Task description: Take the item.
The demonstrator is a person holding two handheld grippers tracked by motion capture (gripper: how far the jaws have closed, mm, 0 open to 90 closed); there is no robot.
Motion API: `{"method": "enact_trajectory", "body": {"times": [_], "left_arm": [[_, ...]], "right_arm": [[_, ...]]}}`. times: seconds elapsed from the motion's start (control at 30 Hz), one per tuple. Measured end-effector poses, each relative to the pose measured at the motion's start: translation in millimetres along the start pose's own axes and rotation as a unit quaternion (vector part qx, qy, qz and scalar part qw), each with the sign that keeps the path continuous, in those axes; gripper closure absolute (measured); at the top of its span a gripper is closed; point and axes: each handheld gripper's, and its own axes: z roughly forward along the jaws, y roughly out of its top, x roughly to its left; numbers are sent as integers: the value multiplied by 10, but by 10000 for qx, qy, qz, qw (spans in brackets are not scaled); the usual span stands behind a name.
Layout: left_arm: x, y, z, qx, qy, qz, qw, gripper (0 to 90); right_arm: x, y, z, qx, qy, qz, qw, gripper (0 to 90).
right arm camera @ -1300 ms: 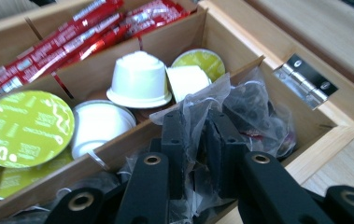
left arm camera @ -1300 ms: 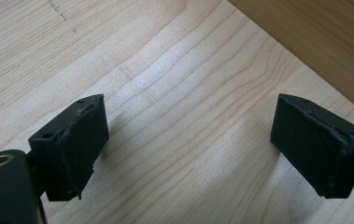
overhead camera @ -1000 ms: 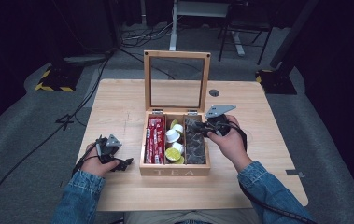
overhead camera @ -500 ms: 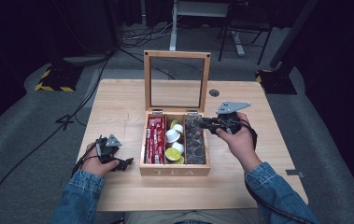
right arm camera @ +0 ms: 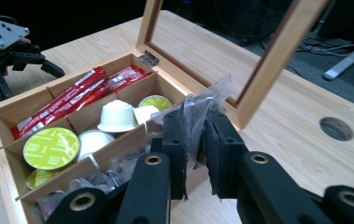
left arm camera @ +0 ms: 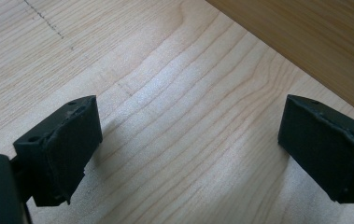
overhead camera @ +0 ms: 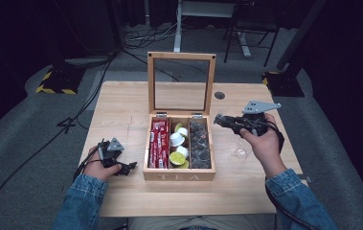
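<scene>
A wooden tea box [overhead camera: 179, 176] stands mid-table with its glass lid [overhead camera: 181, 56] upright. Its compartments hold red sachets [overhead camera: 158, 143], capsules [overhead camera: 176, 148] and dark clear-wrapped packets [overhead camera: 199, 143]. My right gripper [overhead camera: 219, 120] hovers just right of the box's back corner. In the right gripper view that gripper [right arm camera: 197, 135] is shut on a clear-wrapped packet [right arm camera: 207, 100] whose crinkled top sticks up above the pads. My left gripper [overhead camera: 130, 166] rests on the table left of the box. Its jaws [left arm camera: 188, 140] stand open over bare wood with nothing between them.
A small clear object [overhead camera: 240, 153] lies on the table under my right hand. A cable hole [overhead camera: 220, 95] sits behind the box at the right. Bare table [overhead camera: 121, 110] stretches left of and behind the box. Dark floor with cables surrounds the table.
My right gripper has risen out of the box's right compartment and moved right, carrying the clear-wrapped packet. The left gripper has stayed where it was.
</scene>
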Motion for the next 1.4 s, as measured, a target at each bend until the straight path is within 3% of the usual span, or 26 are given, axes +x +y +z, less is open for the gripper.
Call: {"method": "enact_trajectory", "body": {"times": [0.5,0.93,1.03,1.13,1.4], "left_arm": [[25,-1,17,-53,-38,78,9999,46],[26,1,21,-55,-57,64,9999,44],[26,2,20,-49,-60,64,9999,44],[27,2,20,-49,-60,64,9999,44],[27,3,21,-49,-61,65,9999,43]], "right_arm": [[-195,-140,-330,110,-358,187,9991,791],[-358,-327,-536,381,-753,379,9957,790],[-382,-350,-557,501,-837,341,9946,789],[-395,-364,-581,724,-1062,179,9915,790],[-421,-471,-538,1006,-939,336,9899,790]]}}
